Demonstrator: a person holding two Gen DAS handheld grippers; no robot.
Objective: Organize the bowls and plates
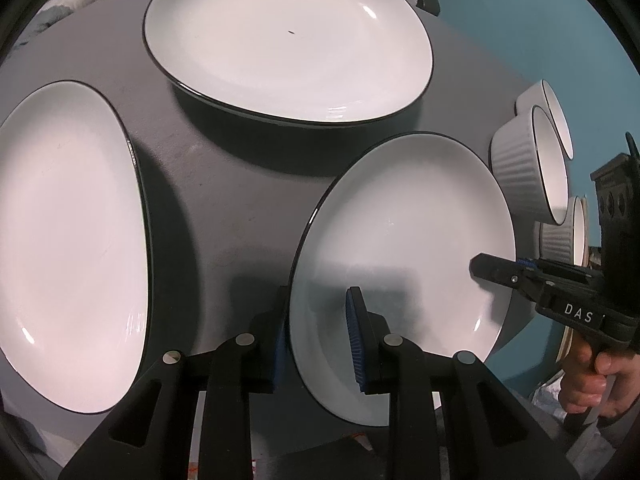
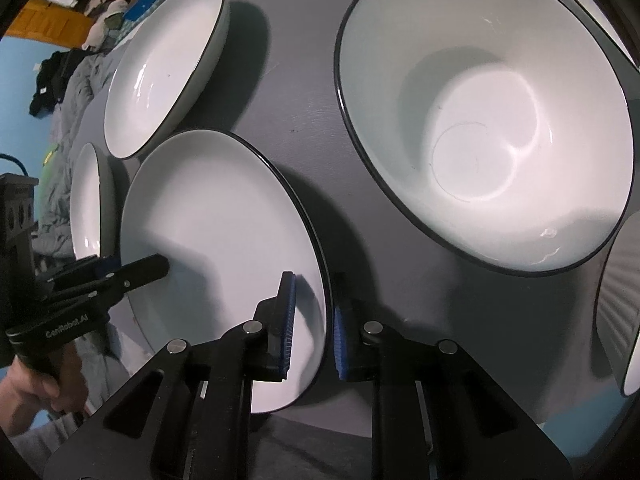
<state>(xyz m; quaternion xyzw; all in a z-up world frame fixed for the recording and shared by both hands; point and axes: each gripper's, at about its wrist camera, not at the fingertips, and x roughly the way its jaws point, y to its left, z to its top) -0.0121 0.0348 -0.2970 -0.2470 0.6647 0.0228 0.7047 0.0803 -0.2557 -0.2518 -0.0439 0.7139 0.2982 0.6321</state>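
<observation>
1. In the left wrist view, a white plate with a dark rim (image 1: 400, 248) is seen at the near right edge of the grey desk (image 1: 224, 200). The left hand-held gripper (image 1: 316, 344) is set around the plate's near rim, one blue pad on each side, with a gap left over the plate. The right hand-held gripper (image 1: 496, 270) is seen reaching over the plate's right edge. Two more plates (image 1: 68, 240) (image 1: 288, 40) and ribbed white bowls (image 1: 520, 168) are spread across the desk.

2. In the right wrist view, the right hand-held gripper (image 2: 314, 334) is placed astride the same plate's (image 2: 224, 240) rim, part open, not pressed tight. A large bowl (image 2: 488, 120) is seen just beyond.
</observation>
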